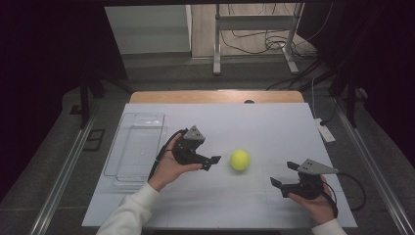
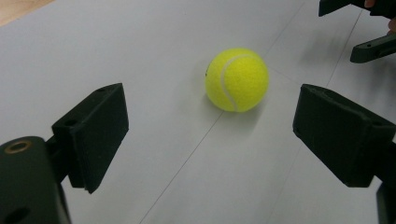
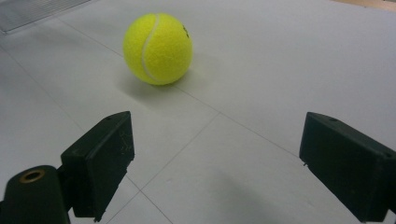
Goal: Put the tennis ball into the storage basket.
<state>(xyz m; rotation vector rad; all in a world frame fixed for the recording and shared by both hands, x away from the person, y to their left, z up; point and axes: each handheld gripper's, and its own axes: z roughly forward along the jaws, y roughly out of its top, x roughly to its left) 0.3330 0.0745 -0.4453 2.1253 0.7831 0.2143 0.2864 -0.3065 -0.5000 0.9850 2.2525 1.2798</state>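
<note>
A yellow tennis ball point(image 1: 240, 159) lies on the white tabletop point(image 1: 274, 127), roughly between the two hands and a little nearer the left one. The left tool point(image 1: 211, 162) is held low over the tabletop just to the ball's left, its jaws spread wide and pointed toward the ball without touching it. In the left gripper view the ball point(image 2: 236, 79) sits ahead of the jaws, beyond their tips and slightly toward the right-hand jaw, with bare tabletop between.

The right tool point(image 1: 284, 175) is on the ball's right and closer to the person, farther from the ball than the left tool. Its jaws are also spread wide and hold nothing. In the right gripper view the ball point(image 3: 158, 48) lies ahead and off toward the left-hand jaw, well clear of both.

A clear plastic tray point(image 1: 120, 155) rests at the tabletop's left side, apart from the ball.
</note>
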